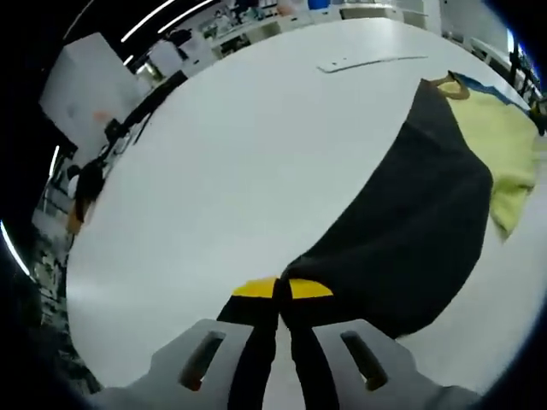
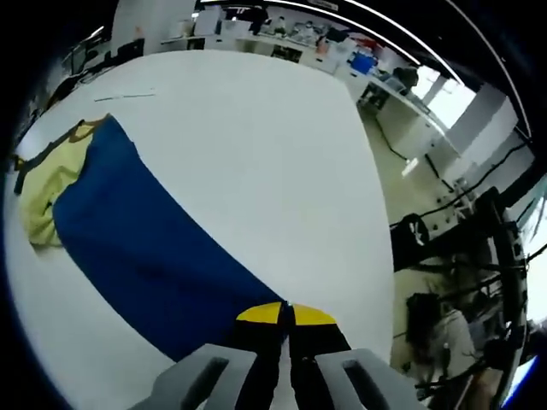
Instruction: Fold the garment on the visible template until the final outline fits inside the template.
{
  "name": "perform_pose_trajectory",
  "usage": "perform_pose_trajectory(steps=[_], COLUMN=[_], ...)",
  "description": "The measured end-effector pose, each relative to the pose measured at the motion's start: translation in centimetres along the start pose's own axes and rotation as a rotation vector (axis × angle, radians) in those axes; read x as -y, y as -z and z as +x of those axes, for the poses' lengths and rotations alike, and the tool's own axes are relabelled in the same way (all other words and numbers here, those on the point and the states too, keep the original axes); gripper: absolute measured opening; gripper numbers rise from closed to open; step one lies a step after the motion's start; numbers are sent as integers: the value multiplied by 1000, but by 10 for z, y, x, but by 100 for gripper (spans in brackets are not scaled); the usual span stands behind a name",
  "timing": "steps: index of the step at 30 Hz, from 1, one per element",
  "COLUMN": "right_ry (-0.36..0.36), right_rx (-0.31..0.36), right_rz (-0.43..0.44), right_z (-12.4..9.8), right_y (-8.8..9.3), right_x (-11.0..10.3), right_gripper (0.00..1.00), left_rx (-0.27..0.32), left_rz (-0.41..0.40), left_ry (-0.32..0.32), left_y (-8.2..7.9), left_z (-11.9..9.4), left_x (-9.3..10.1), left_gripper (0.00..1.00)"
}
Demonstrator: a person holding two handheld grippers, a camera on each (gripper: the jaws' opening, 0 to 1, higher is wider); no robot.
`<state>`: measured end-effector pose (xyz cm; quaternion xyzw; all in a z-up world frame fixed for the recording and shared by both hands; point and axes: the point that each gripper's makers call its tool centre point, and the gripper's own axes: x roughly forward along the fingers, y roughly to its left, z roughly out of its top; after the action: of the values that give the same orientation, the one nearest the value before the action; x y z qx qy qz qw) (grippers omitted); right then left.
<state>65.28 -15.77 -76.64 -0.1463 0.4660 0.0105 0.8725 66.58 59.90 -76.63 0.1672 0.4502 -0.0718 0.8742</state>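
Pinching the dark blue garment [image 2: 145, 248] edge, both left gripper [image 1: 281, 295] and right gripper [image 2: 286, 312] clenched; no legible writing.

The left gripper [image 1: 279, 299] has two black jaws capped with yellow tips, rising from pale grey mounts, each mount cut by a narrow slot. The right gripper [image 2: 286, 318] has the same black jaws, yellow tips and grey slotted mounts.

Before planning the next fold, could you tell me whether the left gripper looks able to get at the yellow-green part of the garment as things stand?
Probably not yet: the left gripper looks shut on the dark blue garment edge, and the yellow-green part lies at the far end across the white table. Nothing blocks the way, but it would need to let go first.
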Motion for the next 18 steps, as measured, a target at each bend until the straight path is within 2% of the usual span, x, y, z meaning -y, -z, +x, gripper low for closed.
perform_pose_trajectory(steps=[1, 4, 9, 11, 18], right_ry=[-12, -61, -186, -246, -397], right_rx=[7, 40, 141, 177, 270], right_rz=[1, 19, 55, 71, 19], right_z=[-1, -5, -17, -25, -48], right_y=[-2, -10, -33, -42, -67], right_x=[-2, -12, -38, -51, -93], right_gripper=[4, 16, 40, 46, 68], left_rx=[8, 62, 119, 151, 231], left_rz=[5, -48, -91, -117, -132], left_ry=[13, 60, 97, 119, 176], left_y=[0, -5, -6, -8, -11], left_z=[-1, -6, -16, -20, -34], left_x=[1, 8, 14, 17, 32], left_gripper=[9, 15, 27, 33, 51])
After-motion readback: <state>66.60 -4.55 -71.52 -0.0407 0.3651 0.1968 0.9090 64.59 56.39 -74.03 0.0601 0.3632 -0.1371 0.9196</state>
